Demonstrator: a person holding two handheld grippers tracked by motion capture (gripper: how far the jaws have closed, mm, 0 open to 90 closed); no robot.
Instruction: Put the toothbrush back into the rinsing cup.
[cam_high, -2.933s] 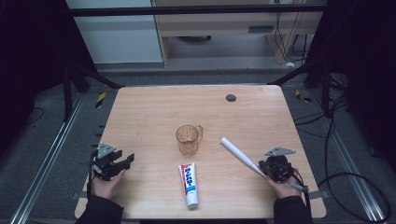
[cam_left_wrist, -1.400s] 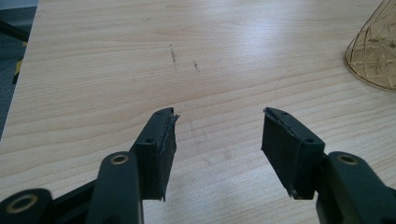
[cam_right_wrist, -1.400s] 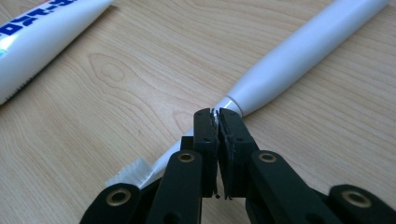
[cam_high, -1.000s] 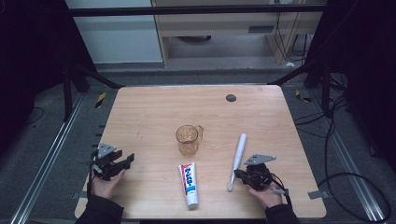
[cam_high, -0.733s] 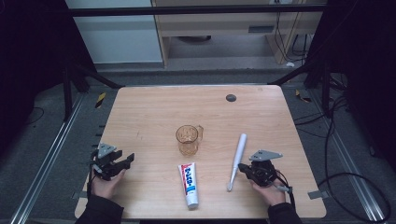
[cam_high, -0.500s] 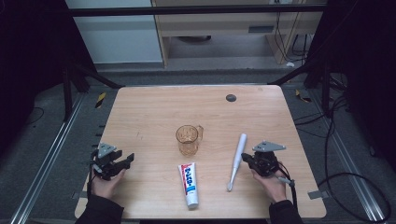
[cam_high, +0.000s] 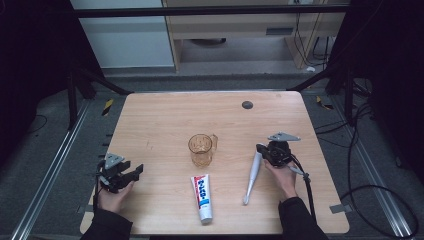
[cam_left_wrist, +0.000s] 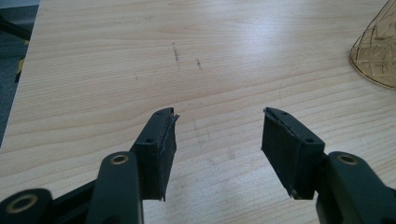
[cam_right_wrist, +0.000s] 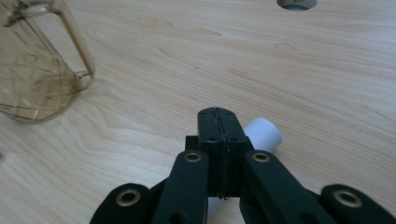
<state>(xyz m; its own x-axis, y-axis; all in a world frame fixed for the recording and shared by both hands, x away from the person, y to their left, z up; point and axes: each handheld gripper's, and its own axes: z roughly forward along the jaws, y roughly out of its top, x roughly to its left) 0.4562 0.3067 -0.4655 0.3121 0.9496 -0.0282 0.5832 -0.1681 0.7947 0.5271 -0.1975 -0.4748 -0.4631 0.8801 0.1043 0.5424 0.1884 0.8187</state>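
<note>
A white toothbrush (cam_high: 251, 177) lies on the wooden table (cam_high: 165, 115), thick end away from me. My right gripper (cam_high: 260, 148) hovers at that thick end, jaws pressed flat together with nothing between them. In the right gripper view the gripper (cam_right_wrist: 218, 112) sits just over the toothbrush's round white end (cam_right_wrist: 265, 133). An amber glass cup (cam_high: 201, 150) with a handle stands at mid-table, left of the right gripper. A toothpaste tube (cam_high: 202, 197) lies nearer me. My left gripper (cam_high: 133, 171) rests open at the near left, its jaws (cam_left_wrist: 217, 126) wide apart over bare wood.
A round cable hole (cam_high: 247, 104) sits in the far part of the table. The cup (cam_left_wrist: 378, 56) shows at the right edge of the left gripper view. Dark frame rails and cables run beside the table on both sides.
The toothbrush swung from a diagonal to nearly lengthwise. My right gripper then moved away from me along it, from its near end to its far thick end. The left gripper stayed still.
</note>
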